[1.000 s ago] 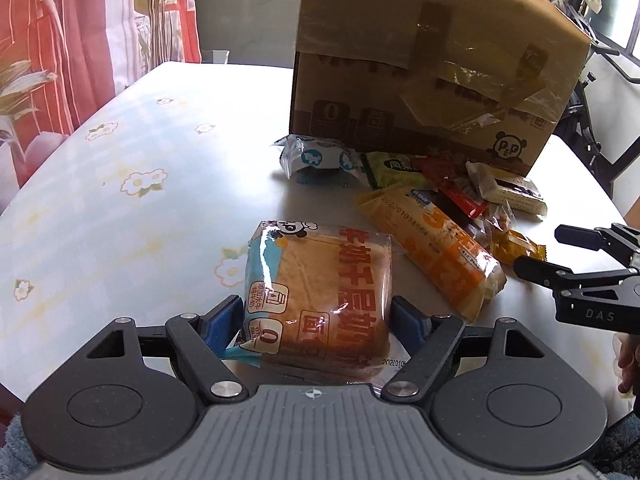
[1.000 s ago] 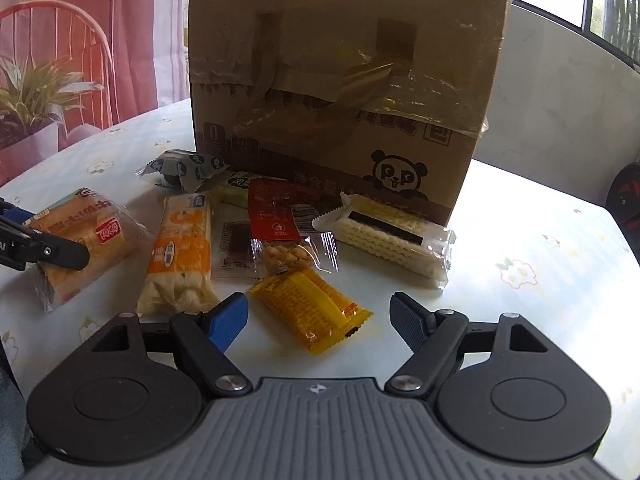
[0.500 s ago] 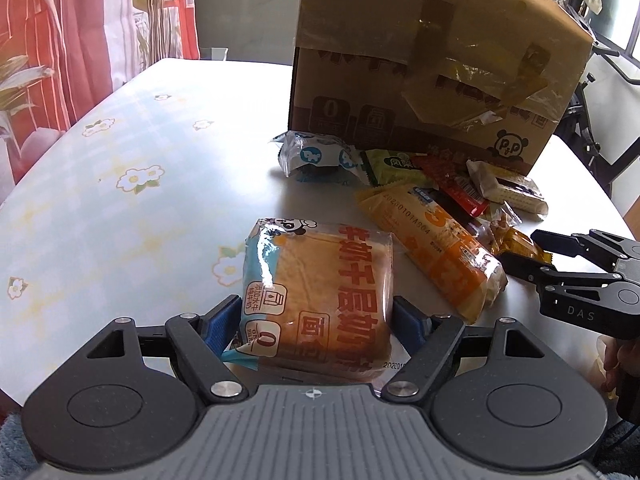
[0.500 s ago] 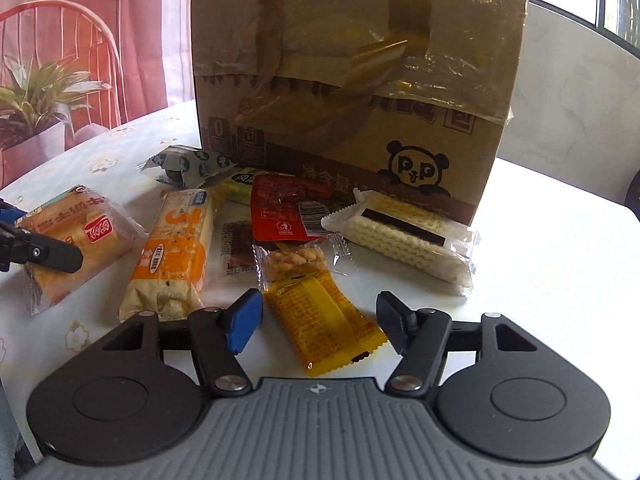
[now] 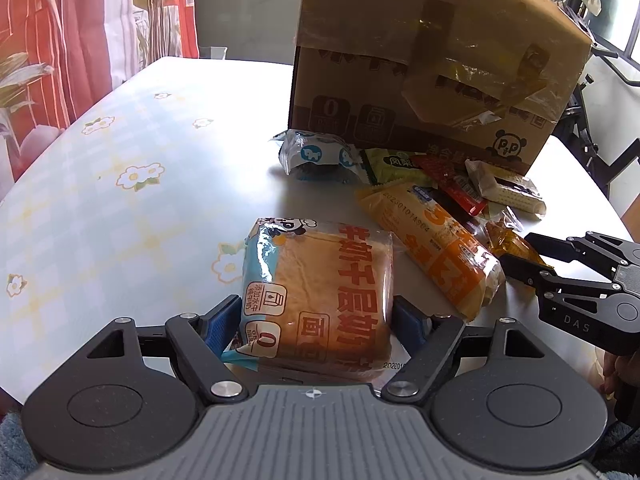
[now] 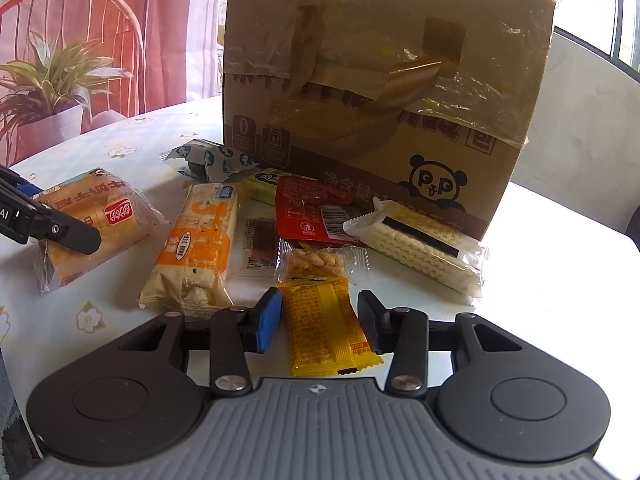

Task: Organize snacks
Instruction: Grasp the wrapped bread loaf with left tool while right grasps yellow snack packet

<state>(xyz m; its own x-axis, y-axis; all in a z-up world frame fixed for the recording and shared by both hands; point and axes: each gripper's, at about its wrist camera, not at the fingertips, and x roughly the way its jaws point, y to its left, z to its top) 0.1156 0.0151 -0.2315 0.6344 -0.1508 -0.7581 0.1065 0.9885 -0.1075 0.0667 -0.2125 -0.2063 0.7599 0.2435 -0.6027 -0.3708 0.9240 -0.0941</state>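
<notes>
The bread pack at lower centre of the left wrist view looks light and soft, a squashy loaf sealed in slick clear film, so it should be taken across its two long sides with only gentle pressure; a hard squeeze would likely crush it, and the film may slide. The left gripper has its blue pads against both sides of the pack, apparently clamped on it while it rests on the table. The pack is golden-brown with a pale blue end, a panda print and large orange characters. In the right wrist view the yellow sachet lies at lower centre, small, flat and crinkly (probably very light, its foil slippery), best pinched across its narrow width. The right gripper straddles it with its jaws spread, gaps showing on both sides. Other snacks lie in the middle of that view before the cardboard box.
</notes>
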